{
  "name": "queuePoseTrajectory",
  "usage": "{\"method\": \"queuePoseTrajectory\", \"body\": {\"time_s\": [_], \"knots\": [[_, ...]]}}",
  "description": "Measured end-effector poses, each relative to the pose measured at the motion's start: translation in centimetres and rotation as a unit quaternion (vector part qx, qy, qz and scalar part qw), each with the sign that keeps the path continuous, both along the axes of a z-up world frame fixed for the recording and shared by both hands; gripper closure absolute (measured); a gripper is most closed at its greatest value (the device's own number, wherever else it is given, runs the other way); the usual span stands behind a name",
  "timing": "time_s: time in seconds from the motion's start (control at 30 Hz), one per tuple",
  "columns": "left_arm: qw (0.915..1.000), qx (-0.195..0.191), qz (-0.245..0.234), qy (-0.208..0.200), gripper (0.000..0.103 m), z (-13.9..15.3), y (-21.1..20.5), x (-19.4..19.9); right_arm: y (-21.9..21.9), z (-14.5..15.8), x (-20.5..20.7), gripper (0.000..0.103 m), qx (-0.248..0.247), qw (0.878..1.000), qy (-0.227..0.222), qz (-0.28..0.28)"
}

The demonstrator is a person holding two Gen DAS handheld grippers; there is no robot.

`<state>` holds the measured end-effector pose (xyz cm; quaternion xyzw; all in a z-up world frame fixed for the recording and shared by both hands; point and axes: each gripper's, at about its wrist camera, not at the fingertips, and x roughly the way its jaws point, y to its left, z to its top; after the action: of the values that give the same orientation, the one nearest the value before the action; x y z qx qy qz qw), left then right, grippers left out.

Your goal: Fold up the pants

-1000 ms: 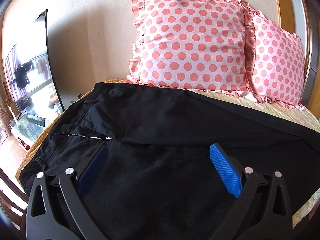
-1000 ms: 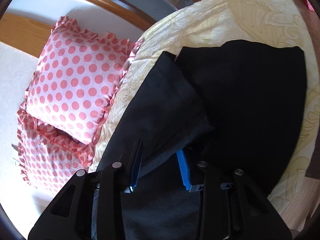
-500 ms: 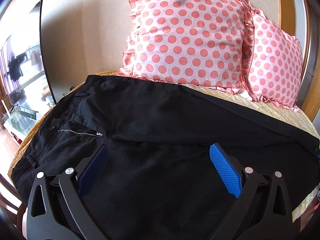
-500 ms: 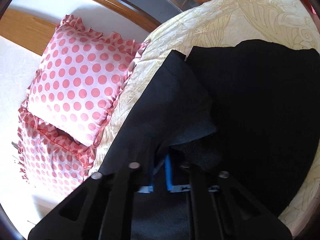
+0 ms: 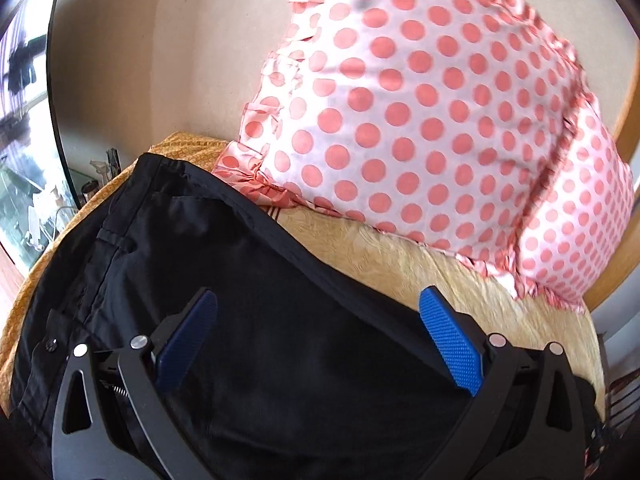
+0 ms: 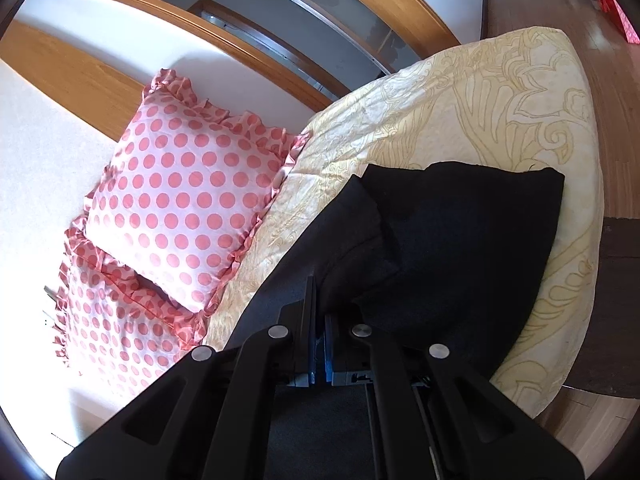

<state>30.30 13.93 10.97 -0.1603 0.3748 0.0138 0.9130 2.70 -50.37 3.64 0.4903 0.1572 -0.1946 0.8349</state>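
Note:
Black pants [image 5: 256, 280] lie spread on a bed with a cream patterned cover [image 6: 460, 112]. In the left wrist view the waistband with a belt loop sits at the left, and my left gripper [image 5: 320, 312] hovers open over the upper pants, blue pads wide apart and empty. In the right wrist view the pants' legs [image 6: 460, 240] lie side by side toward the bed's far edge. My right gripper [image 6: 320, 300] is shut on a raised fold of the black fabric, which hides most of its fingers.
Two pink polka-dot pillows [image 5: 420, 120] [image 6: 180, 208] lean against the wall at the head of the bed. A mirror and a glass shelf with small items [image 5: 36, 200] stand at the left. A wooden frame [image 6: 240, 40] and wooden floor [image 6: 616, 80] lie beyond the bed.
My right gripper has closed on the pants fabric and lifted it. My left gripper has moved forward toward the pillows, staying open.

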Motion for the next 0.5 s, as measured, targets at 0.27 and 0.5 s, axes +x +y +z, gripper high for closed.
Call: {"method": "queuePoseTrajectory", "body": {"time_s": [0.27,0.5], "knots": [[0.9909,-0.055,0.078,0.095,0.016,-3.8,6.2,10.7,-0.2,-1.4,0.9,0.1,0.0,1.0,0.026,0.001],[0.979,-0.047,0.121,0.157,0.052,-6.6,8.2,14.3,0.0,-1.9,1.3,0.1,-0.015,0.999,0.05,-0.002]]}}
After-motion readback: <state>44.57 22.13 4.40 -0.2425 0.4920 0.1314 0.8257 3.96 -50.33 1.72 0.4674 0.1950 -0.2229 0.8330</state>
